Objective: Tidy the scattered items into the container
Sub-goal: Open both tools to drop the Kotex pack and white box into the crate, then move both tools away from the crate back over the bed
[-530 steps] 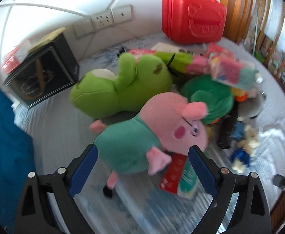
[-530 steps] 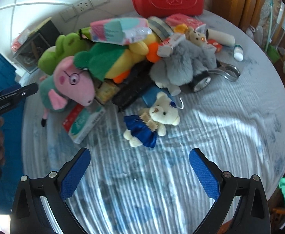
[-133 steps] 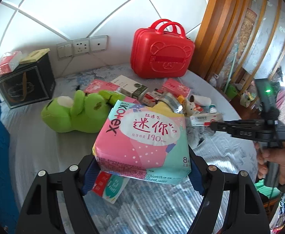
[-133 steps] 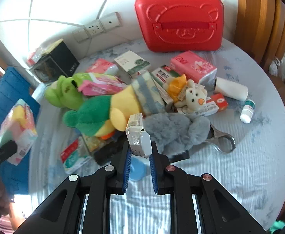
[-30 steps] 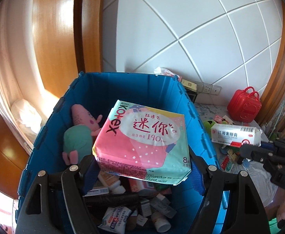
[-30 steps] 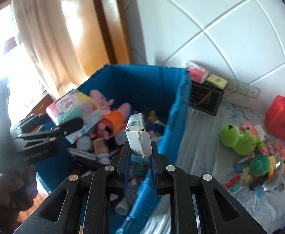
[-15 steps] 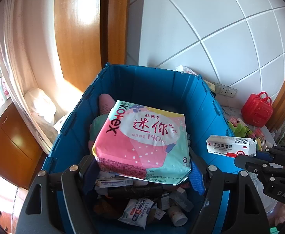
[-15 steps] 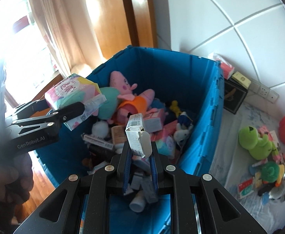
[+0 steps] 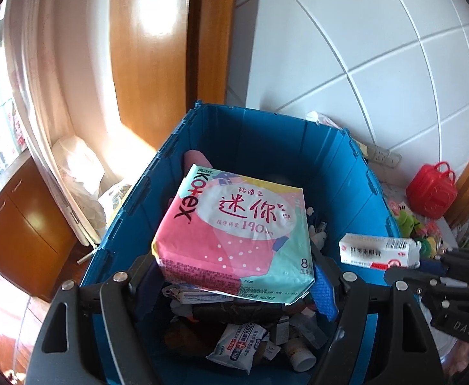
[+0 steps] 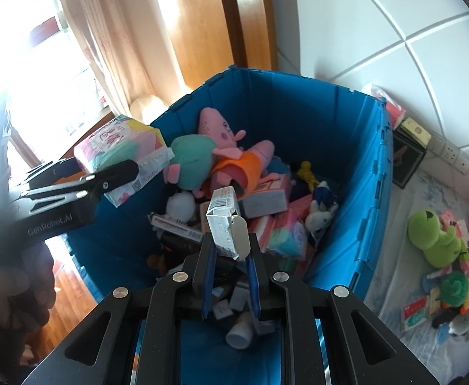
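Note:
My left gripper (image 9: 234, 276) is shut on a pink-and-teal pad pack (image 9: 237, 224) and holds it above the open blue bin (image 9: 266, 134). The right gripper (image 10: 229, 256) is shut on a small white medicine box (image 10: 224, 221), which stands upright over the bin's inside. In the left wrist view that box (image 9: 375, 252) and the right gripper (image 9: 427, 272) hover by the bin's right wall. The right wrist view shows the left gripper (image 10: 106, 173) with the pack (image 10: 118, 141) over the bin's left rim (image 10: 183, 102). Pig plush toys (image 10: 215, 128), boxes and bottles fill the bin.
On the bed to the right lie a green frog plush (image 10: 433, 234), a red case (image 9: 431, 189), a black box (image 10: 406, 157) and several small items. A white tiled wall and wooden panels stand behind the bin. A person's hand (image 10: 9, 288) holds the left gripper.
Both grippers have moved further over the blue bin, whose inside now fills more of each view. Each keeps its grip on its item.

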Tool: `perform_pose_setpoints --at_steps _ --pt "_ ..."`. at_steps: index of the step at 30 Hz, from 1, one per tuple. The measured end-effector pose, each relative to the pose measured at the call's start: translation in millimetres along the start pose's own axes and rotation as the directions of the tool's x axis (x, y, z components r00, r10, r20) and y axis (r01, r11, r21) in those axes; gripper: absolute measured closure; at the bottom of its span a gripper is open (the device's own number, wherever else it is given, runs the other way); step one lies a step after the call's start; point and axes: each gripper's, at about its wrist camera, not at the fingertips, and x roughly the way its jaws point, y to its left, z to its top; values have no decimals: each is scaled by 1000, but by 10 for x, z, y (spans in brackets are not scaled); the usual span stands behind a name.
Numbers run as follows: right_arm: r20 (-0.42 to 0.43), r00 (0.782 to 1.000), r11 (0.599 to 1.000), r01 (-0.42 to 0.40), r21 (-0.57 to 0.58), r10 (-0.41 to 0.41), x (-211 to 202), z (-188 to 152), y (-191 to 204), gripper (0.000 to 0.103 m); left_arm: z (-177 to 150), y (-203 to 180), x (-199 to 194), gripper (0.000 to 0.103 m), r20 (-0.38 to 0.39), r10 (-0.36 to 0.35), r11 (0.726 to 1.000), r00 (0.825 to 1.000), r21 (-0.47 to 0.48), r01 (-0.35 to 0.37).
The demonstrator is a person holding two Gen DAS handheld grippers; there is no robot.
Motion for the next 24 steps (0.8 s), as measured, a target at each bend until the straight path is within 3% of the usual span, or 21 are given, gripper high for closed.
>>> perform_pose_setpoints --at_steps 2,3,4,10,24 --pt "-19 1000 1000 -11 -21 11 26 -3 33 57 11 49 -1 7 3 -5 1000 1000 -29 5" --pt "-12 1000 1000 -17 -20 16 19 -13 38 19 9 62 -4 0 9 3 999 1000 -37 -3" --pt "2 1000 1000 -21 -15 21 0 -25 34 2 11 73 -16 0 16 12 999 1000 -46 -11" --pt "11 1000 1000 -9 9 9 -53 -70 -75 1 -5 84 -3 0 12 61 995 998 -73 -60" --pt "68 998 996 -6 88 0 -322 -247 -348 1 -54 -366 25 0 -11 -19 1000 1000 18 19"
